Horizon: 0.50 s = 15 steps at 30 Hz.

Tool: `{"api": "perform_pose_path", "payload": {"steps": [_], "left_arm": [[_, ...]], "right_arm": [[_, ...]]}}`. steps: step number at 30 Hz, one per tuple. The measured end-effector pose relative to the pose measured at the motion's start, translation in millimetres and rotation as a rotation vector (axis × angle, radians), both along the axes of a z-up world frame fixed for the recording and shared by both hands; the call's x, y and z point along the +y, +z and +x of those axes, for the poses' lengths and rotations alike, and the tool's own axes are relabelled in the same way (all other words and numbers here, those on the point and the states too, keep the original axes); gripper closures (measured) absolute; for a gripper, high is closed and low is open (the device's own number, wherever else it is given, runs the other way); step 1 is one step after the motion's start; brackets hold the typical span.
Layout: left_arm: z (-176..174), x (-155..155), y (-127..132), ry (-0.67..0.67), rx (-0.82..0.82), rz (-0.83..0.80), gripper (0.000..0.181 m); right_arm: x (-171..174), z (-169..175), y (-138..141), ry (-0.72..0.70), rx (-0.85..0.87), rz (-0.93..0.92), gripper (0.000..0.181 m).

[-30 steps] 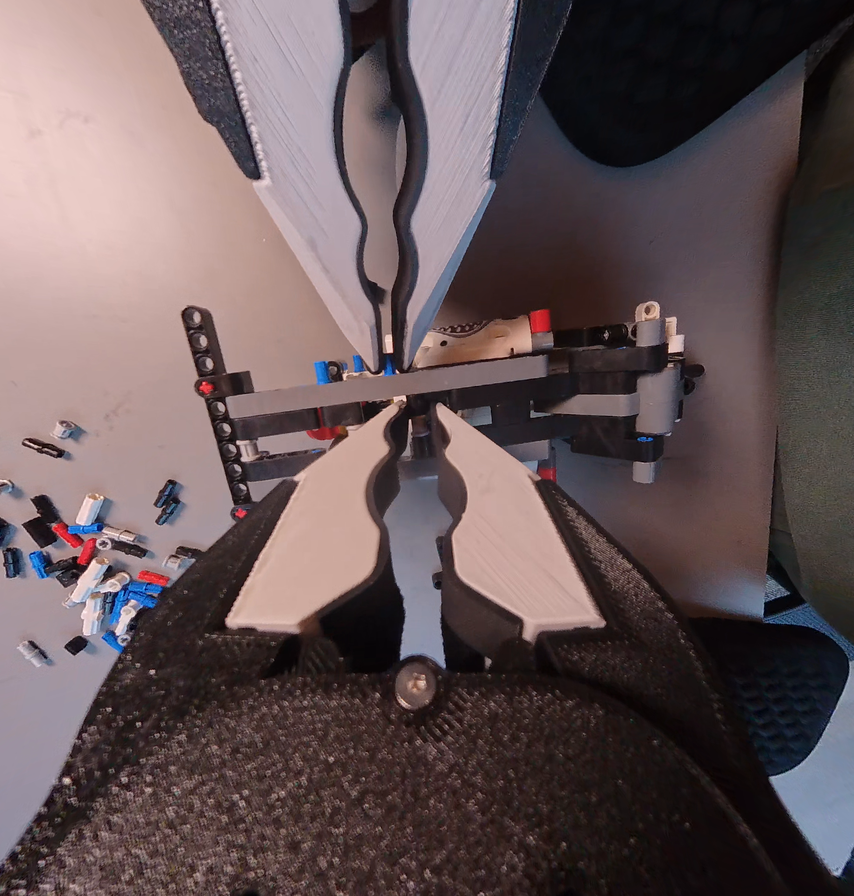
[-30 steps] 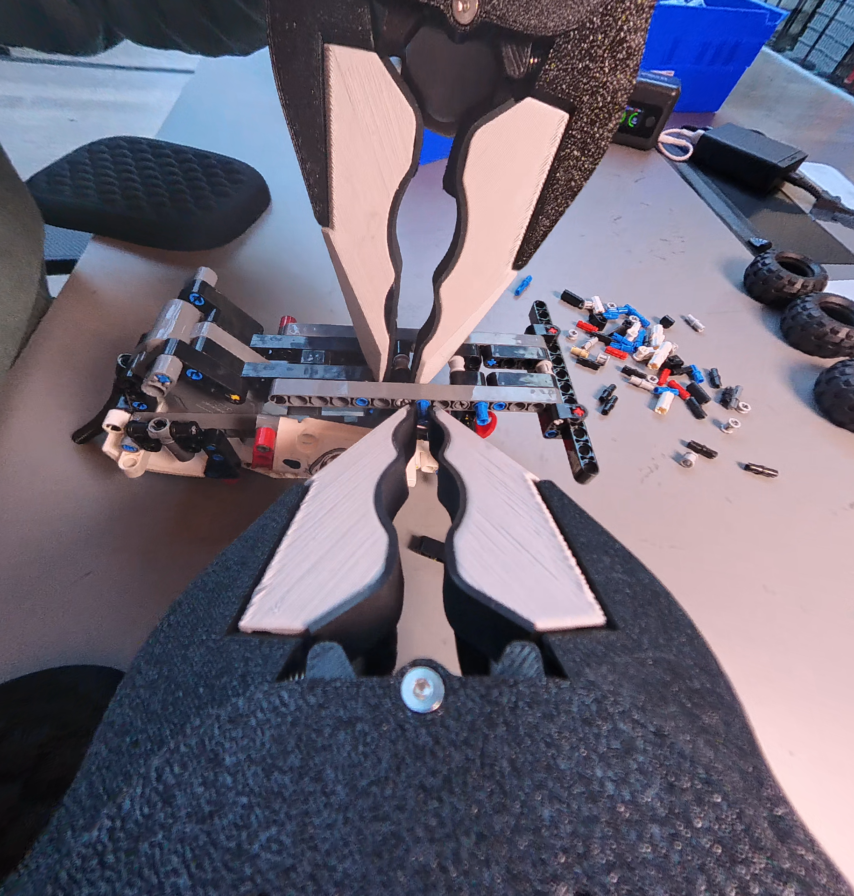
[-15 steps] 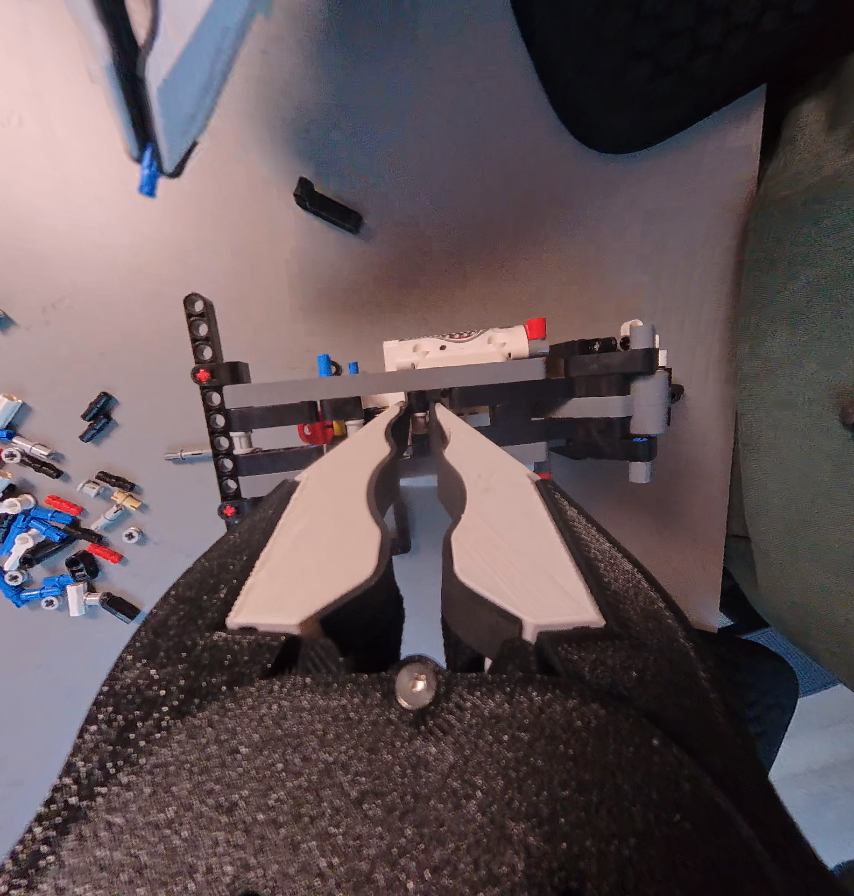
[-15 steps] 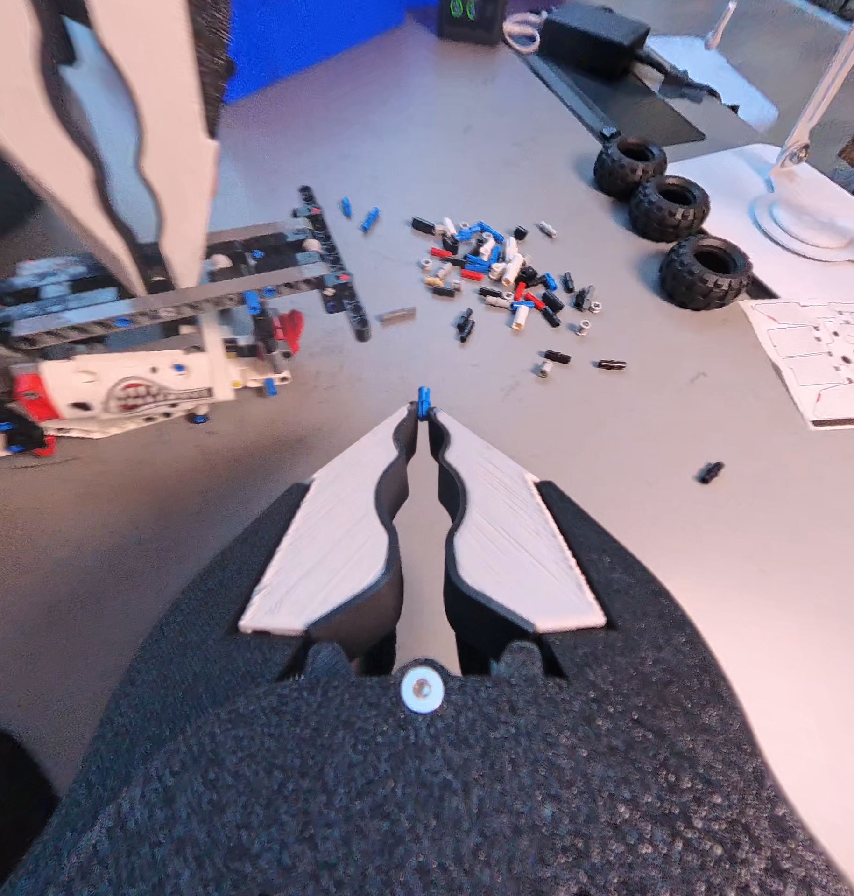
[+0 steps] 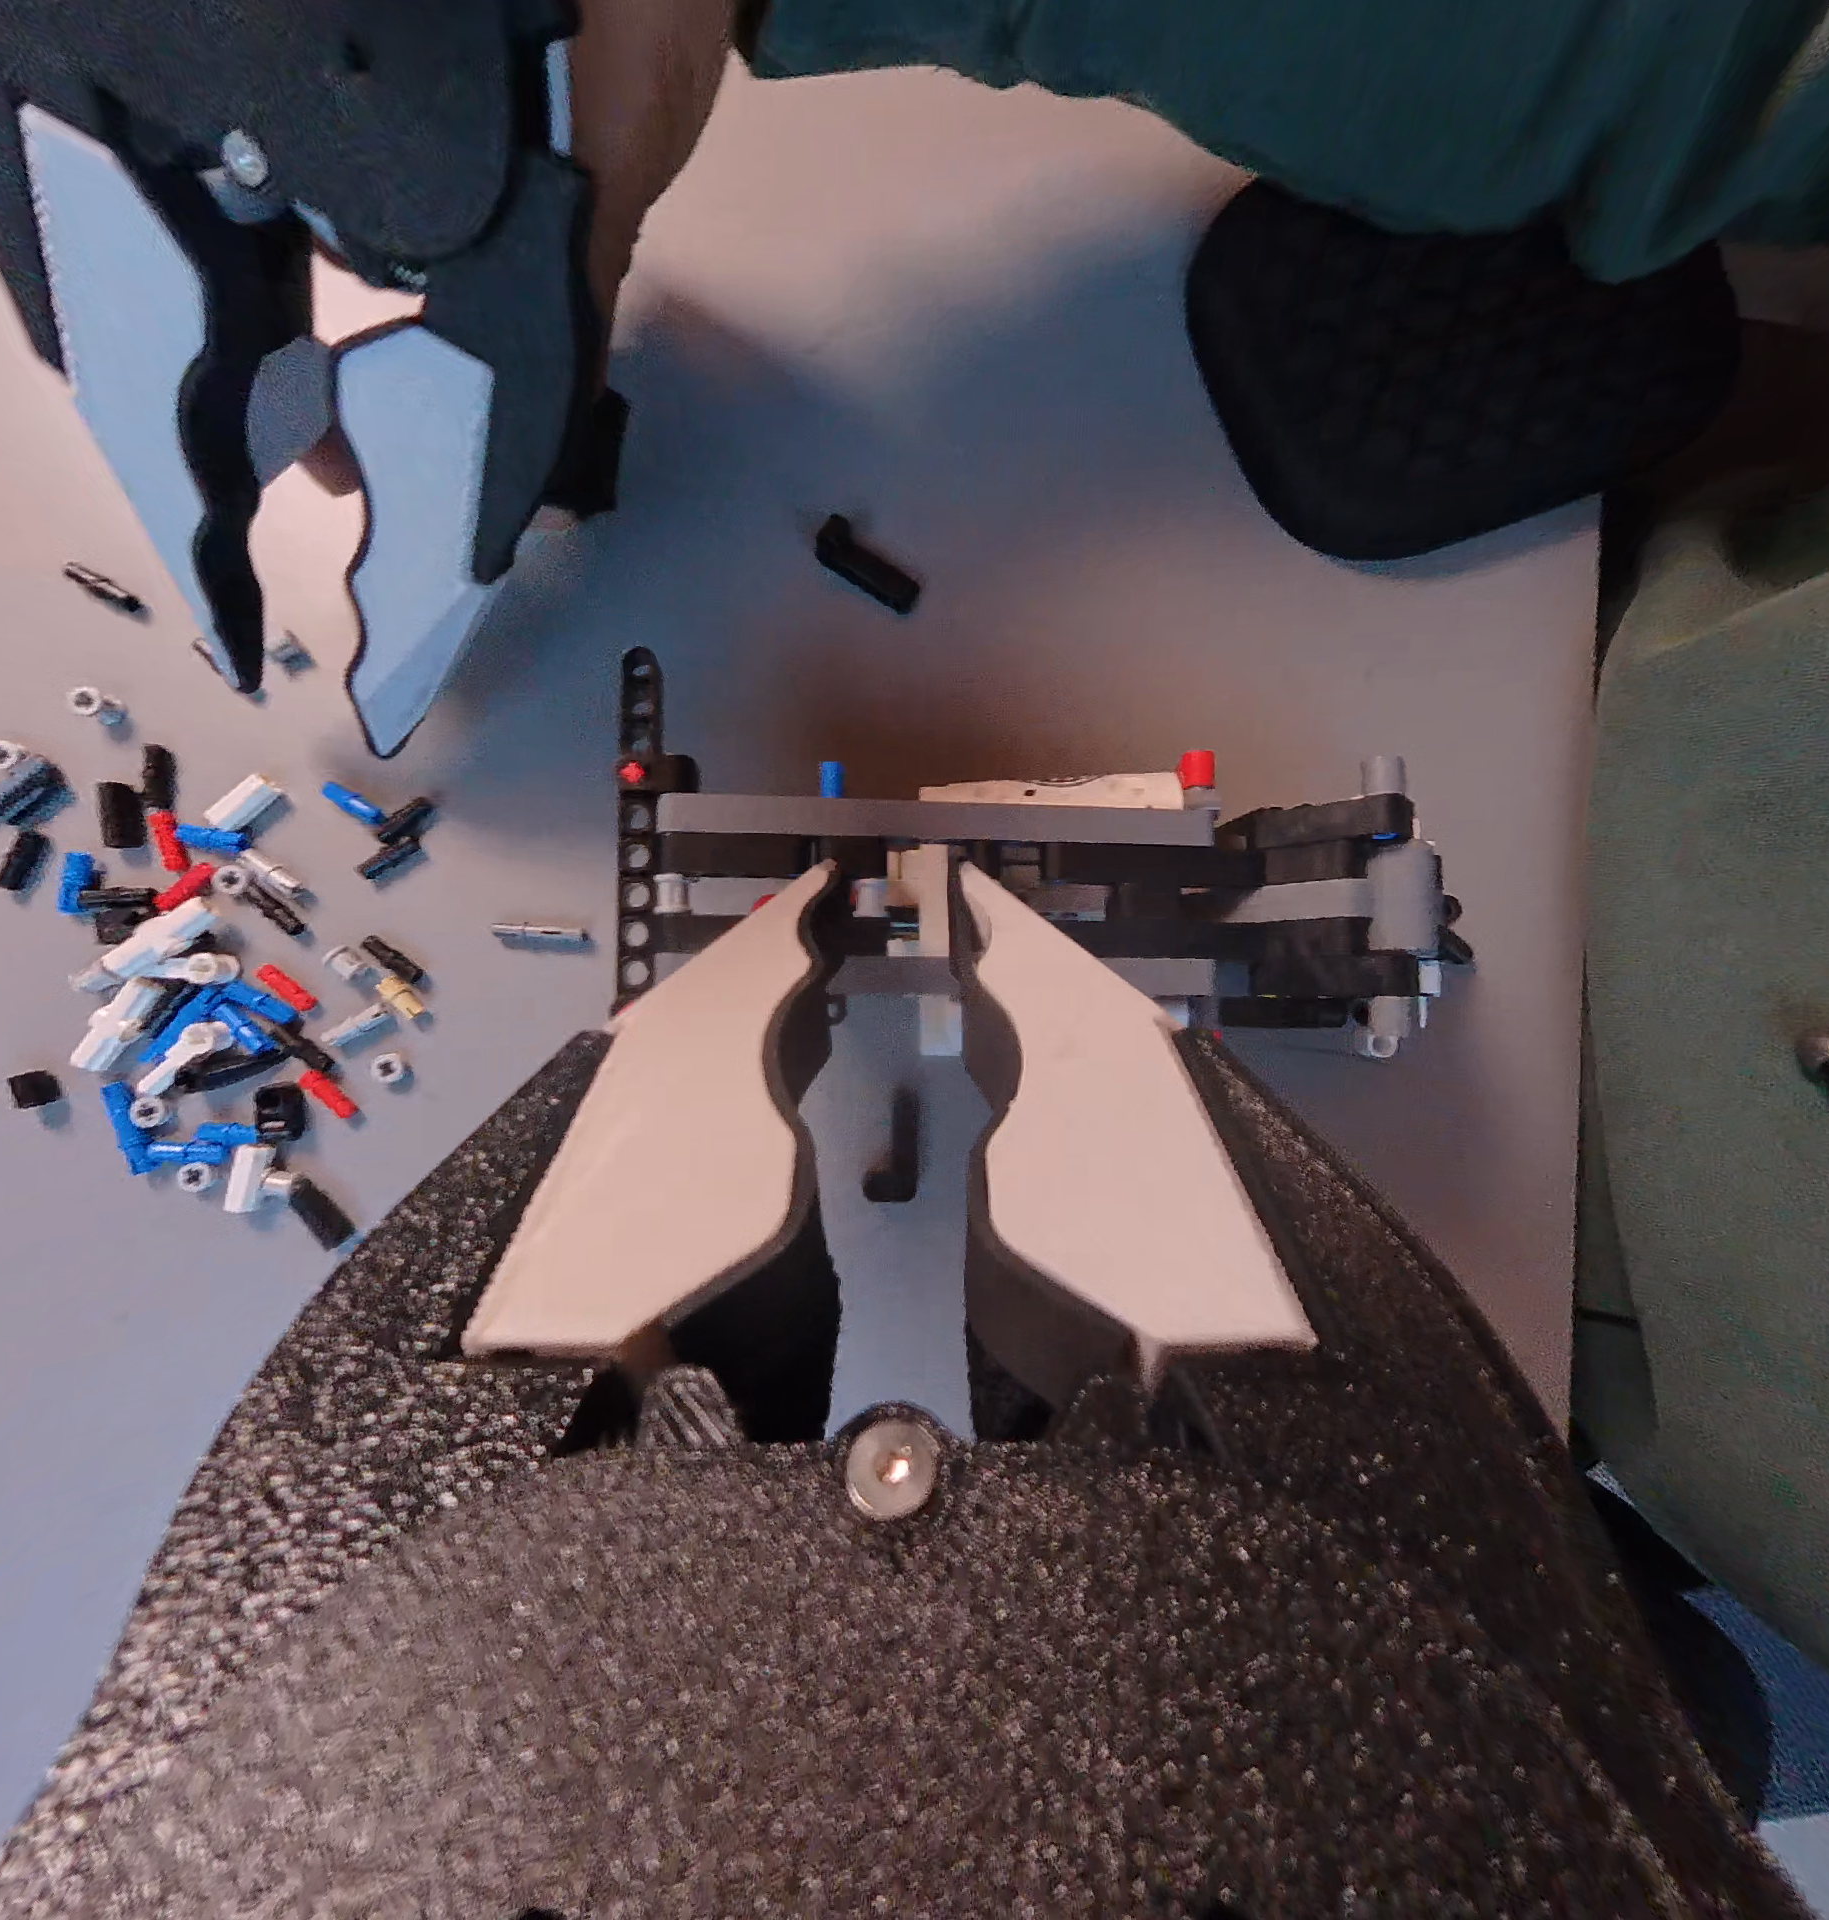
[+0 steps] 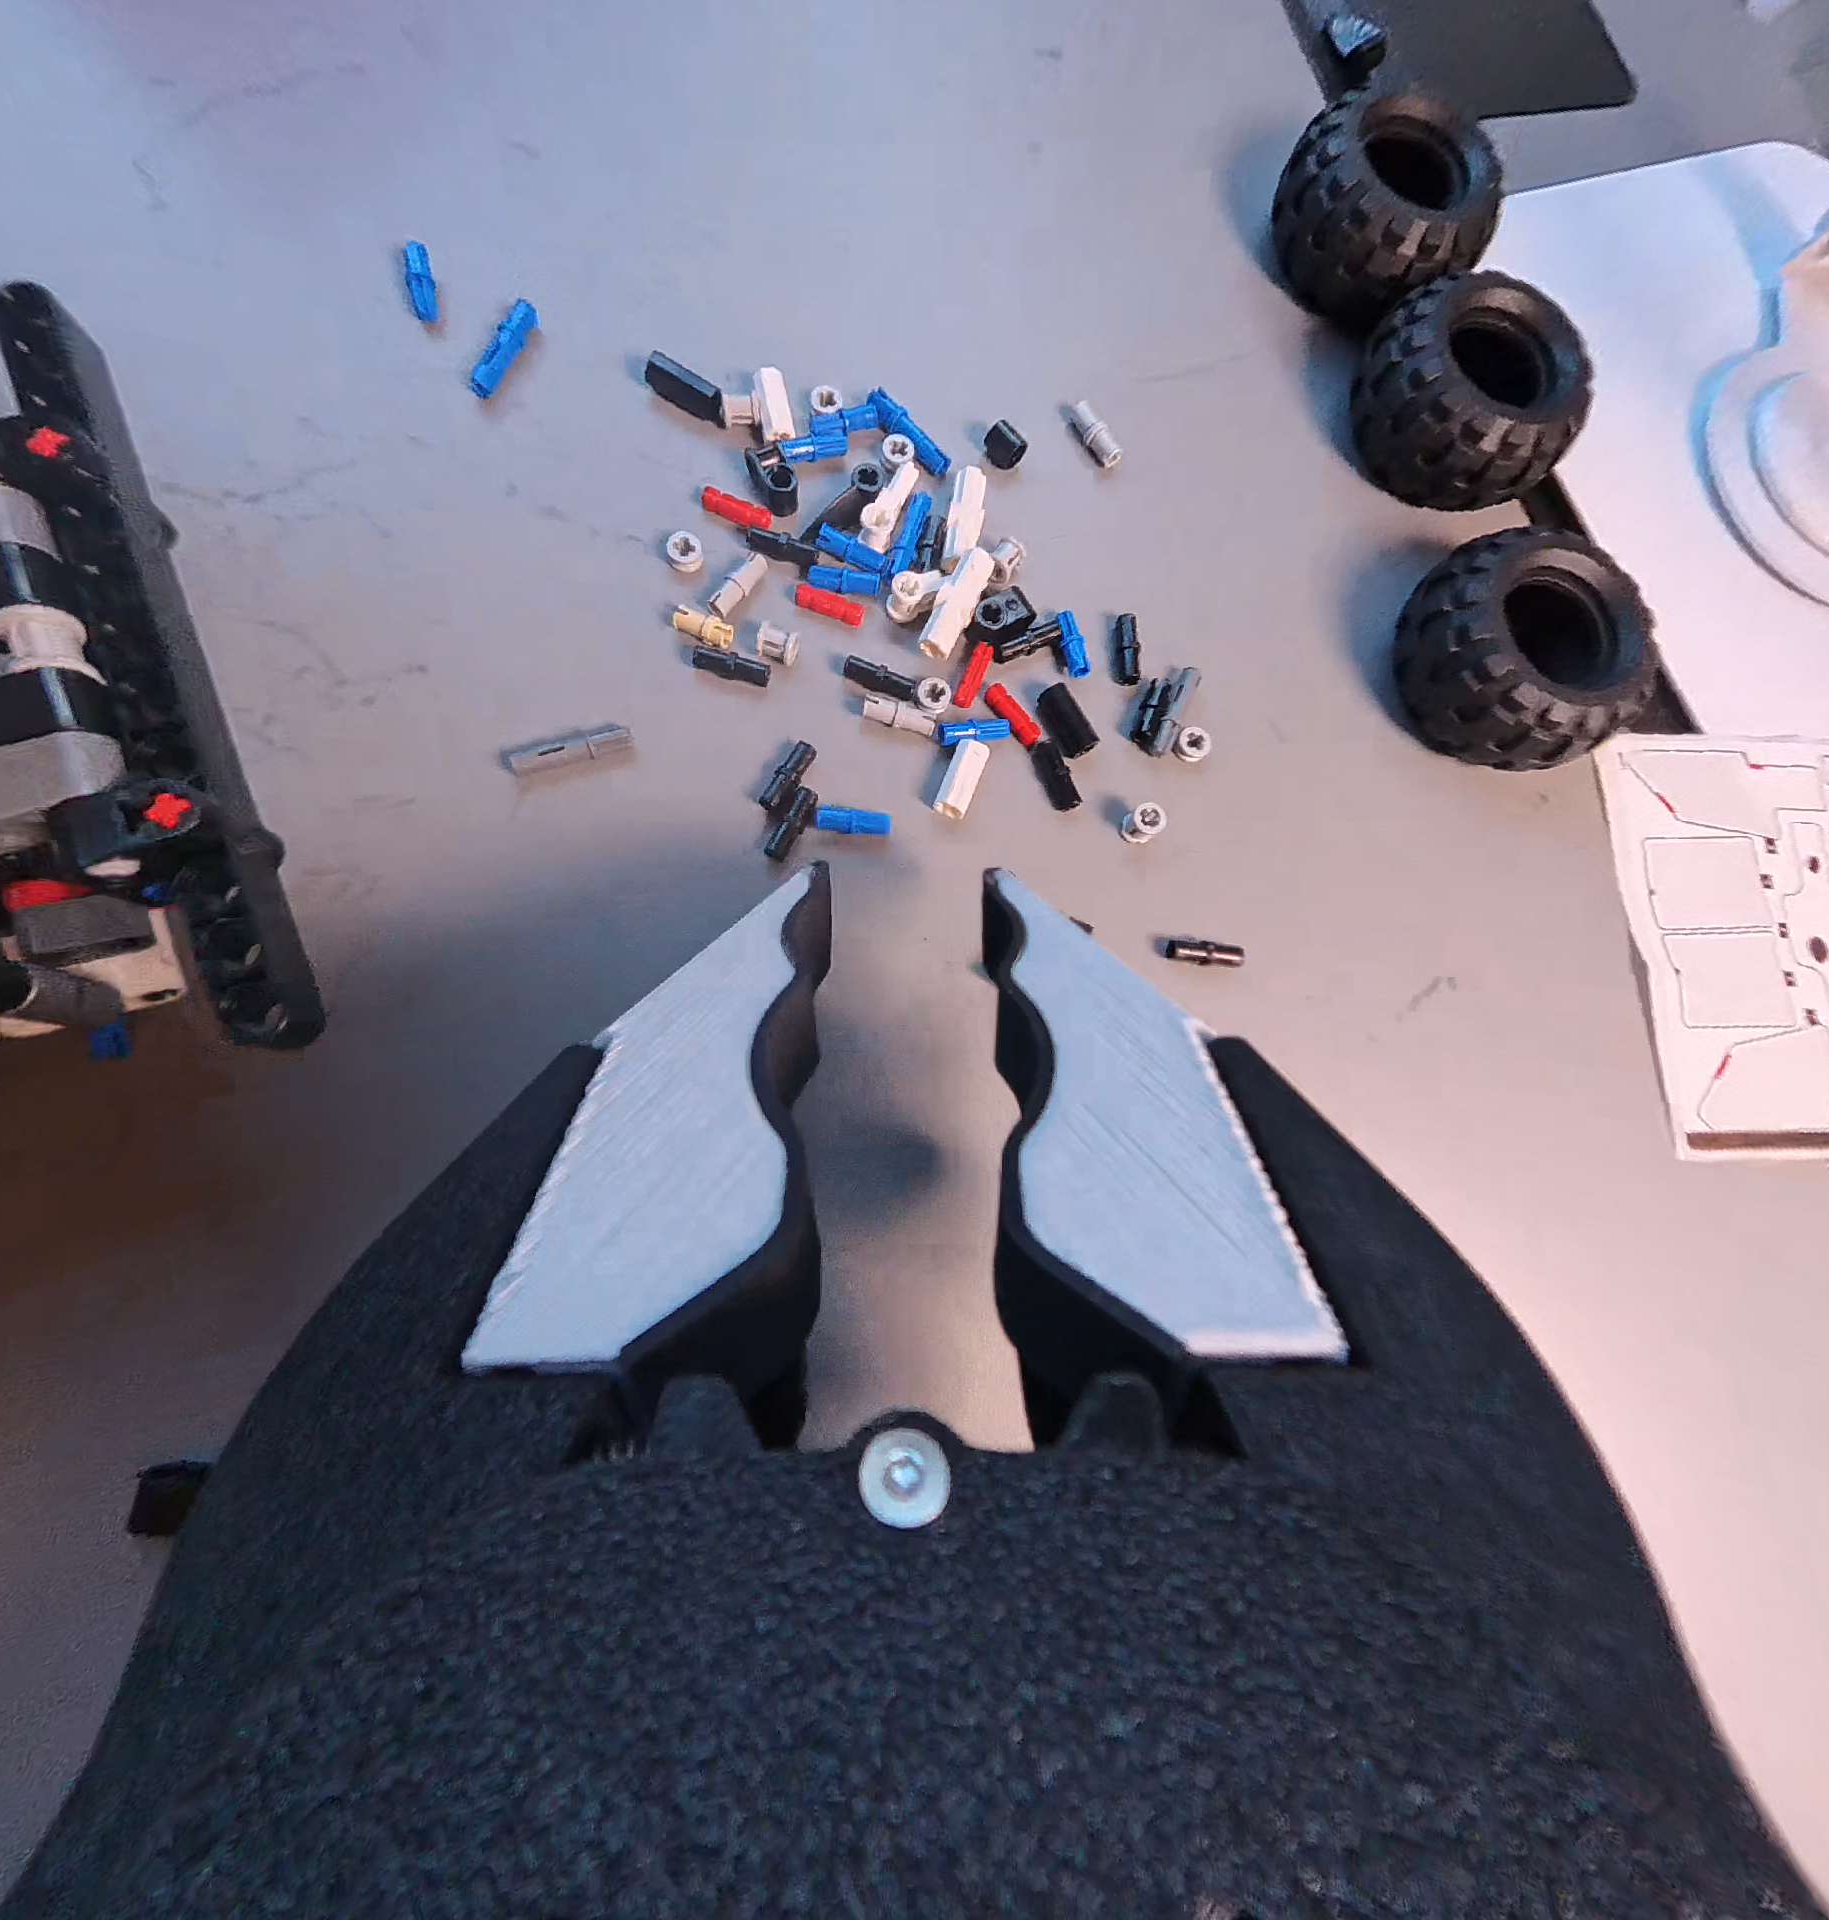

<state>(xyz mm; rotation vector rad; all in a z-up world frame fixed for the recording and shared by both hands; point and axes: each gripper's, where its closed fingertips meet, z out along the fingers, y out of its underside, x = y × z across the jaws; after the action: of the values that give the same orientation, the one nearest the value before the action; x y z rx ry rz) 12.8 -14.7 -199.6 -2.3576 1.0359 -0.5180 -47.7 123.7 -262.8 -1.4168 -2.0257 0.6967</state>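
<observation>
A black, grey and white brick-built chassis [image 5: 941, 821] lies on the grey table; its end also shows in the right wrist view [image 6: 110, 727]. My left gripper [image 5: 894, 875] is open, its tips against the chassis on either side of a white part. My right gripper [image 6: 905, 875] is open and empty, low over the table just short of a pile of small pins and connectors [image 6: 889, 592]. A blue pin [image 6: 853, 821] lies right in front of its tips. The right gripper also shows in the left wrist view [image 5: 318, 701], over the pile [image 5: 193, 966].
Three black tyres [image 6: 1471, 390] stand in a row at the right, beside a white cut-out sheet [image 6: 1741, 935] and a white lamp base [image 6: 1803, 468]. A grey axle pin [image 6: 567, 748] and loose black pieces [image 5: 866, 561] lie near the chassis. A chair armrest [image 5: 1450, 364] and a green sleeve [image 5: 1305, 83] lie beyond. The grey axle pin [image 6: 567, 748] is closer to my right gripper, around 6 cm from its tips; the left tips are 11 cm off.
My right gripper pulled a blue pin off the chassis, carried it to the pile and opened, so the pin now lies on the table. My left gripper's jaws have widened at the chassis.
</observation>
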Motion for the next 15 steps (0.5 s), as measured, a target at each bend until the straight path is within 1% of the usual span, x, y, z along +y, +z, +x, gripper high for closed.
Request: {"api": "perform_pose_path", "payload": {"steps": [2,4,6,8,11,15], "left_arm": [[-9.4,8.4,-5.2,0.025,0.075,0.023,0.160],[-11.3,9.7,-12.1,0.008,0.132,0.016,0.159],[-8.6,7.2,-17.1,-0.017,0.158,-0.008,0.159],[-7.5,5.4,-20.9,-0.036,0.180,-0.031,0.158],[-5.5,9.5,-21.2,-0.040,0.182,-0.036,0.161],[-3.5,11.1,-21.4,-0.049,0.201,-0.042,0.161]], "right_arm": [[-1.1,7.1,18.8,-0.018,0.077,-0.040,0.153],[-14.2,21.2,42.8,0.016,0.172,-0.115,0.157],[-40.1,42.7,63.4,0.108,0.245,-0.209,0.163],[-68.5,62.8,74.0,0.199,0.273,-0.274,0.165],[-96.0,76.2,65.5,0.272,0.235,-0.265,0.165],[-110.9,72.0,47.1,0.305,0.170,-0.244,0.165]]}}
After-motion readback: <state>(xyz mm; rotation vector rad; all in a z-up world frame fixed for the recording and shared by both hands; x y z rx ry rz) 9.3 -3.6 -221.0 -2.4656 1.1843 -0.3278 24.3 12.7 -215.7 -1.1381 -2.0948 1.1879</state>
